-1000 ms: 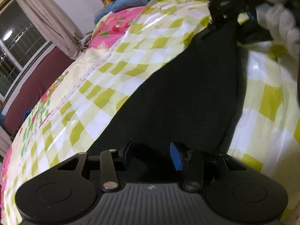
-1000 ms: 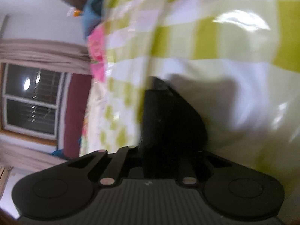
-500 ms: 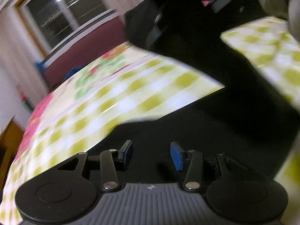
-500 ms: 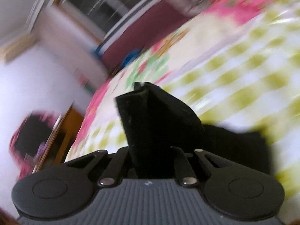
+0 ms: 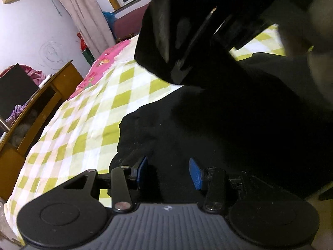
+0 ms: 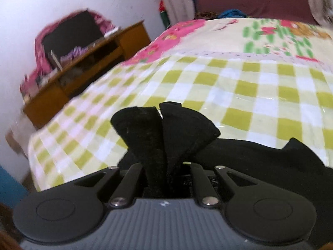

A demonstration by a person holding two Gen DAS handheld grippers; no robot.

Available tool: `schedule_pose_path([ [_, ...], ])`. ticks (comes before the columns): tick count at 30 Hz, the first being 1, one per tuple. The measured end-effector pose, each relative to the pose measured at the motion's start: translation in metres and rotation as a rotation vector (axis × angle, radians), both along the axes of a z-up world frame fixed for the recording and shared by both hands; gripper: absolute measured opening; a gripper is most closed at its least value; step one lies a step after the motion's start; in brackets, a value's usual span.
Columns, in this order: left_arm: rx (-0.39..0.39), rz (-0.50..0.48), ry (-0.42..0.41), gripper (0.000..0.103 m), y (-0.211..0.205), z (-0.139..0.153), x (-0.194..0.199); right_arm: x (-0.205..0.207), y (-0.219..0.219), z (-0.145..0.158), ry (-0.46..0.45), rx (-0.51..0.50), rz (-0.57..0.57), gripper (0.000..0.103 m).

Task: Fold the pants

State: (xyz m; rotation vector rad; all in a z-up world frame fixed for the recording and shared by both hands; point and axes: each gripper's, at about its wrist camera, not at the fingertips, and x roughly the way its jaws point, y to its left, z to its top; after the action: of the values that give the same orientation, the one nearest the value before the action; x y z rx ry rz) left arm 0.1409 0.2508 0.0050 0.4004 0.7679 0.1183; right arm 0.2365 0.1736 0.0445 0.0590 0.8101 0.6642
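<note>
On the bed's green-checked cover (image 5: 87,112) the black pants (image 5: 218,125) lie bunched, well short of a neat fold. One end of them is lifted off the cover, pinched tight in the right gripper (image 6: 165,166), whose jaws are nearly closed on a gathered tuft of cloth. The left gripper (image 5: 168,171) hovers over the part lying flat, its blue pads (image 5: 195,176) moderately apart with nothing clamped. Judging by this, folding is mid-way: laying the raised end down and flattening remain.
</note>
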Motion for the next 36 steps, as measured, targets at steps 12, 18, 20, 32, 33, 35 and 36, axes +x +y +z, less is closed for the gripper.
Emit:
schedule_pose_path([
  [12, -0.055, -0.023, 0.036, 0.055, 0.008, -0.025, -0.002, -0.012, 0.053, 0.015, -0.126, -0.086, 0.090, 0.008],
  [18, -0.060, -0.026, 0.019, 0.057, 0.020, -0.021, -0.006, -0.007, 0.083, -0.017, -0.014, -0.166, 0.169, 0.017],
  [20, -0.052, -0.033, 0.015, 0.058, 0.021, -0.019, -0.013, -0.007, 0.082, -0.019, 0.016, -0.152, 0.205, 0.028],
  [32, -0.086, 0.010, 0.052, 0.059, 0.030, 0.000, -0.031, -0.021, 0.069, -0.003, 0.010, -0.036, 0.342, 0.046],
  [33, -0.096, 0.017, 0.057, 0.059, 0.036, -0.003, -0.028, -0.023, 0.070, -0.005, -0.007, -0.060, 0.347, 0.047],
  [35, -0.095, 0.020, 0.062, 0.059, 0.036, -0.004, -0.027, -0.026, 0.078, -0.013, -0.028, -0.123, 0.347, 0.047],
  [36, -0.086, 0.016, 0.061, 0.059, 0.032, -0.005, -0.028, -0.025, 0.082, -0.017, -0.023, -0.132, 0.344, 0.046],
])
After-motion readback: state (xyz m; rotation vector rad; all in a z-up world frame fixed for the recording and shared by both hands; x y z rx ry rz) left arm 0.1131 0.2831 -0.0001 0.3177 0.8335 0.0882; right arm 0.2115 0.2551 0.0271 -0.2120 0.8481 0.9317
